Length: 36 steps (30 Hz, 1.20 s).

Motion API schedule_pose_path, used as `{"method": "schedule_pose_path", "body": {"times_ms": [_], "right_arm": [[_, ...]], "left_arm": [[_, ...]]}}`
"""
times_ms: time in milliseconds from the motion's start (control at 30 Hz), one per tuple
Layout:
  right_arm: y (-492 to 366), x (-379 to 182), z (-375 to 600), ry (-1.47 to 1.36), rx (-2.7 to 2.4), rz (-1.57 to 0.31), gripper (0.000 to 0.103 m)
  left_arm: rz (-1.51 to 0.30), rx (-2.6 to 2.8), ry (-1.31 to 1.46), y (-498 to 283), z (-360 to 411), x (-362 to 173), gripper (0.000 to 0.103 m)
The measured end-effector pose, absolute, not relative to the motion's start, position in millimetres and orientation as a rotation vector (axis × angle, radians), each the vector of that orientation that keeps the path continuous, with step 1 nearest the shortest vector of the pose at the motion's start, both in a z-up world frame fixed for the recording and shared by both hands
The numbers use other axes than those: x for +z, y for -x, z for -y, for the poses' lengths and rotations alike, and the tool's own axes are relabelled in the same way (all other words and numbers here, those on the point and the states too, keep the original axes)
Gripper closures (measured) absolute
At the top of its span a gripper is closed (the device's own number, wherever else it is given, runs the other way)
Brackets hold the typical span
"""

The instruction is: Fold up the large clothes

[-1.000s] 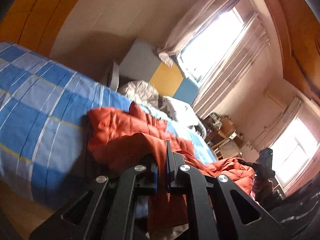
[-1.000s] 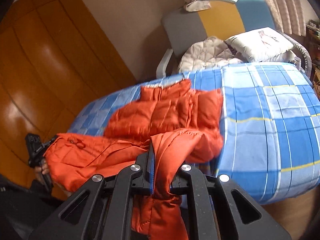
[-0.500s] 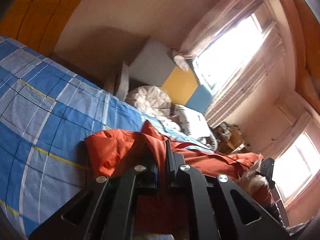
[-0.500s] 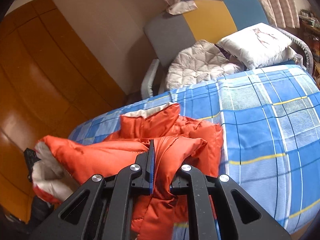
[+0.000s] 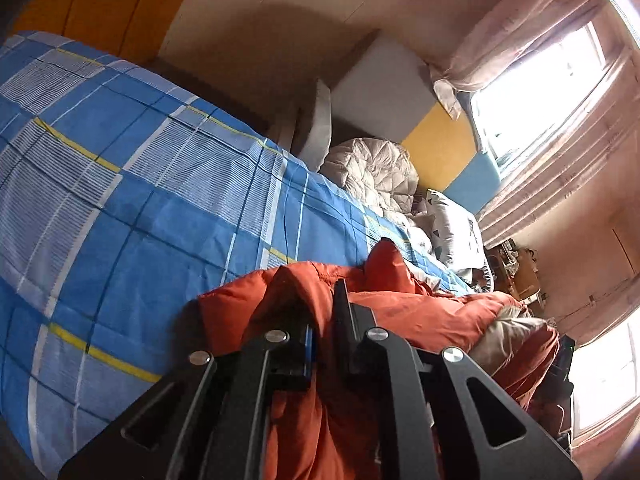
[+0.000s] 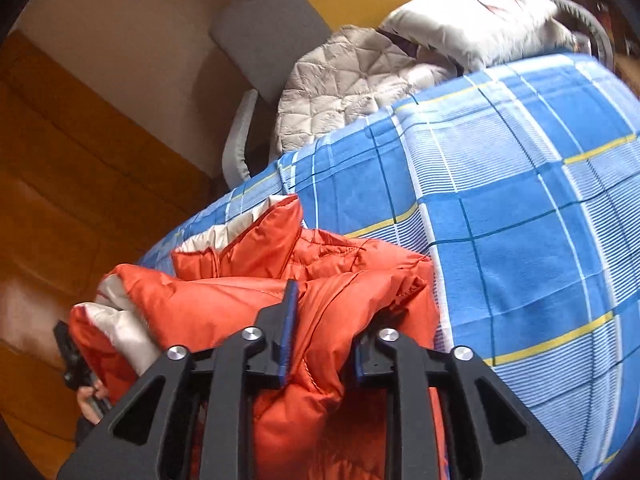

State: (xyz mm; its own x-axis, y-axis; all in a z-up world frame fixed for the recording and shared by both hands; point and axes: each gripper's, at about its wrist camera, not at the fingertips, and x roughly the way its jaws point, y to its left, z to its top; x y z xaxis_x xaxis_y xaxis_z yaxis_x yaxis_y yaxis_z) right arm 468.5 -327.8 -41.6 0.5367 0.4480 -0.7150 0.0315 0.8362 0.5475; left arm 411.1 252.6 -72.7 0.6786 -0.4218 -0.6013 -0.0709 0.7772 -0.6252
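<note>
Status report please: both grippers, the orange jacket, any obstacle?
Left gripper and right gripper: jaws just opening, orange puffer jacket between both. Jacket folded over on blue plaid bed. No obstacle seen.

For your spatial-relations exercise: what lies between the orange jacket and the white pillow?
In the right wrist view, bare blue plaid bedspread separates the orange jacket from the white pillow.

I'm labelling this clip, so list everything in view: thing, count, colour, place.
puffer jacket: one, orange with pale lining, on the bed's near edge, between both grippers' jaws
bedspread: one, blue plaid, covering the bed
quilted jacket: one, beige, at the bed's head
pillow: one, white, beside it
headboard: one, grey, yellow, blue
curtains: pinkish, by window
left gripper: black, jaws just opening
right gripper: black, jaws just opening
</note>
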Motion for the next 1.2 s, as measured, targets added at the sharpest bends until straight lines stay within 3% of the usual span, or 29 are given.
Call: {"method": "schedule_pose_path", "body": {"times_ms": [100, 200, 267, 500, 700, 900, 1200], "right_arm": [[-473.8, -43.6, 330.0, -0.604, 0.284, -0.973, 0.046], [-477.8, -40.6, 326.5, -0.621, 0.29, -0.956, 0.041], [-480.7, -40.1, 326.5, -0.647, 0.297, -0.951, 0.034], [-487.7, -31.6, 325.7, -0.708, 0.302, -0.94, 0.021], [-490.0, -21.3, 334.6, -0.792, 0.311, -0.911, 0.016], [-480.7, -10.9, 347.2, -0.862, 0.33, -0.862, 0.01], [-408.1, -26.3, 344.4, -0.593, 0.225, -0.9, 0.011]], "left_arm": [[-0.817, -0.211, 0.689, -416.8, -252.0, -74.8, 0.086], [-0.819, -0.217, 0.731, -418.9, -254.3, -75.6, 0.066], [-0.8, -0.226, 0.767, -418.4, -257.8, -74.3, 0.045], [-0.72, -0.198, 0.799, -412.5, -268.8, -57.5, 0.021], [-0.677, -0.159, 0.777, -399.1, -285.8, -42.6, 0.017], [-0.725, -0.163, 0.716, -369.6, -286.2, -62.4, 0.016], [-0.786, -0.29, 0.702, -308.5, -269.8, -112.1, 0.017]]}}
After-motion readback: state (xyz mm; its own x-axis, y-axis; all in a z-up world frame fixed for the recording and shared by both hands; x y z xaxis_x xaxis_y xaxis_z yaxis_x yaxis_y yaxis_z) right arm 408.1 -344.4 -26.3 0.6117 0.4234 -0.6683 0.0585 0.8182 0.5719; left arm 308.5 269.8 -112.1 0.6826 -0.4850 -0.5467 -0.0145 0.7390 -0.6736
